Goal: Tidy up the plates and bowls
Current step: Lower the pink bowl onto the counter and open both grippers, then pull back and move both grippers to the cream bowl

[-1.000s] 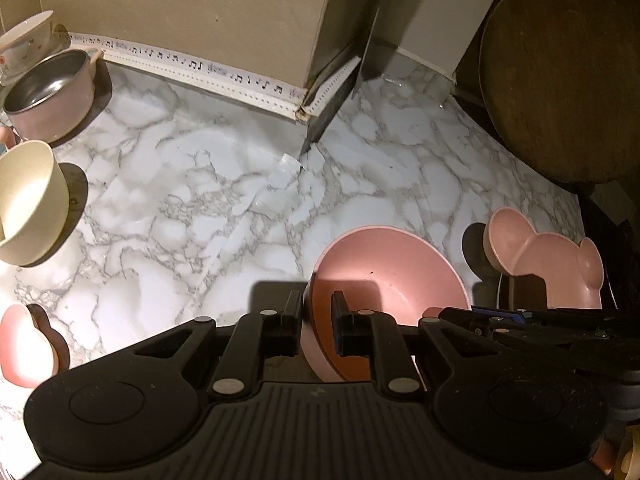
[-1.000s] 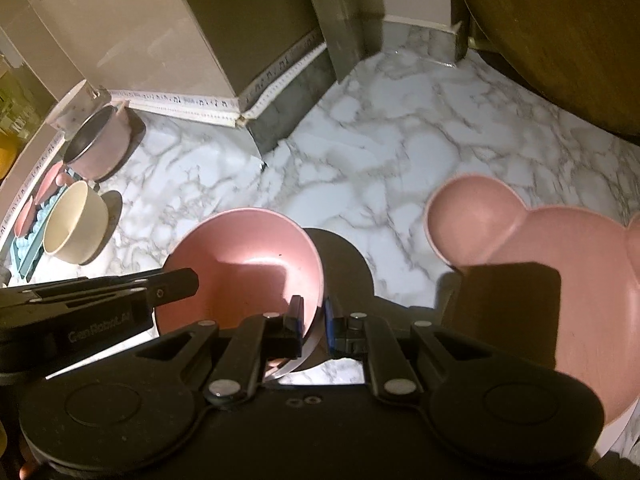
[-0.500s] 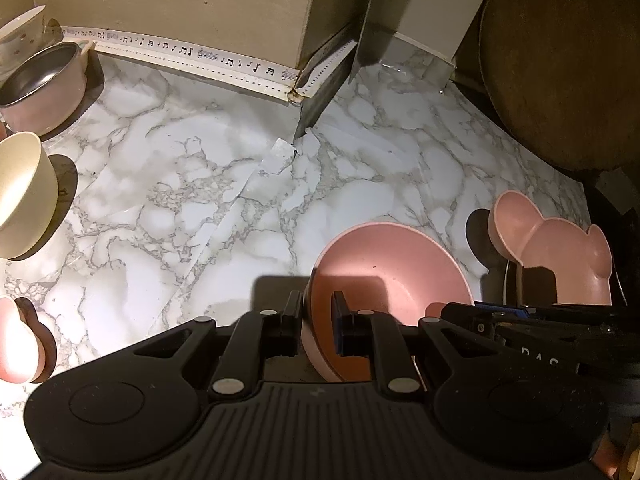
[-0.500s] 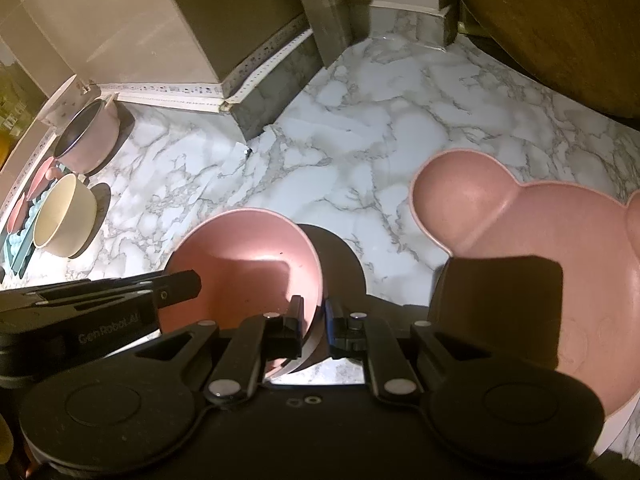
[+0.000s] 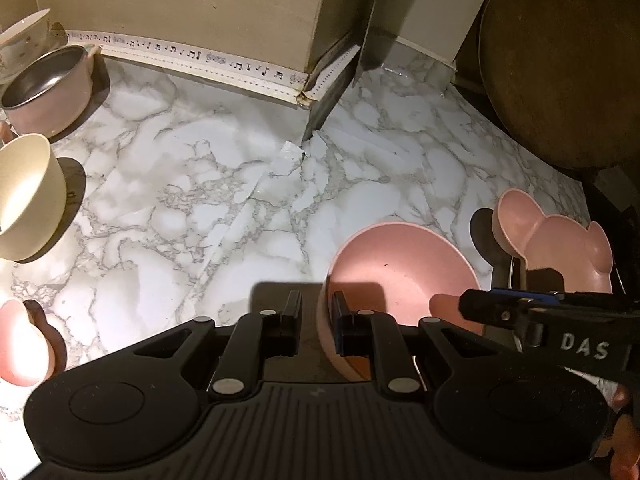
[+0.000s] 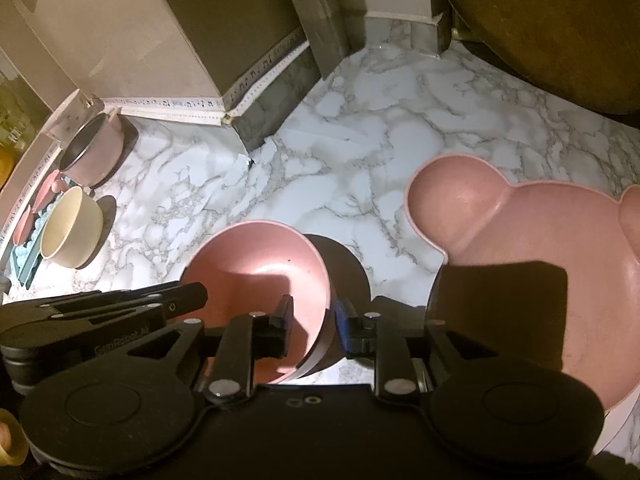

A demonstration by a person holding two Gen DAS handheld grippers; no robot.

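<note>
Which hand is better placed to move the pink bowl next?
Probably left. The left gripper is clamped on the rim of the pink bowl; the right gripper has just been opening, the rim loose between its jaws.

Marble-patterned counter (image 5: 192,208), a music-note trim strip (image 5: 200,58) along the wall — a round wooden board (image 5: 560,64).

The right gripper (image 6: 312,330) has just been opening, its pads now standing clear of the pink bowl's (image 6: 256,264) rim, which they pinched a moment ago.
</note>
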